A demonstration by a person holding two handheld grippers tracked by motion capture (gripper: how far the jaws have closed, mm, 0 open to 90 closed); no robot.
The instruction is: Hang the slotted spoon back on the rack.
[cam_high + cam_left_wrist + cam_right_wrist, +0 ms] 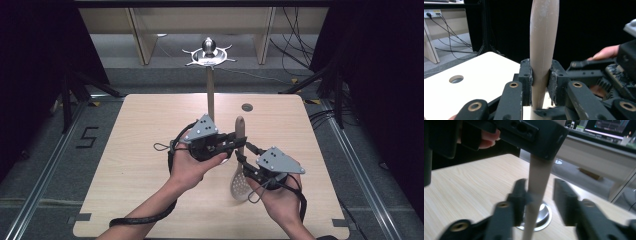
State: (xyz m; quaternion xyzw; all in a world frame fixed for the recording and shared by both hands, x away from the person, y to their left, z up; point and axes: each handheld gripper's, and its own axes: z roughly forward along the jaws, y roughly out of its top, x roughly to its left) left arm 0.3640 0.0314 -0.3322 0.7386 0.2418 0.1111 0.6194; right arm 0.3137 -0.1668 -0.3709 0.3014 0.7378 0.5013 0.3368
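- While your left gripper [235, 141] clamps the wooden handle of the slotted spoon [240, 170] from both sides, its pads pressed flat against the shaft in the left gripper view, you look to be in the middle of a hand-over from one gripper to the other.
- Your right gripper [246, 156] sits lower on the same handle; in the right gripper view its jaws stand apart, one pad touching the shaft and the other clear of it, so it has no grip.
- The spoon hangs over the middle of the table [140, 130], handle pointing away from you, perforated bowl near your right hand [280, 200].
- The load seems to rest on the left gripper alone now.
- Next, I'd judge, draw the right gripper straight back off the handle without knocking it, and keep the left grip firm, since the bowl's weight could swing the spoon.
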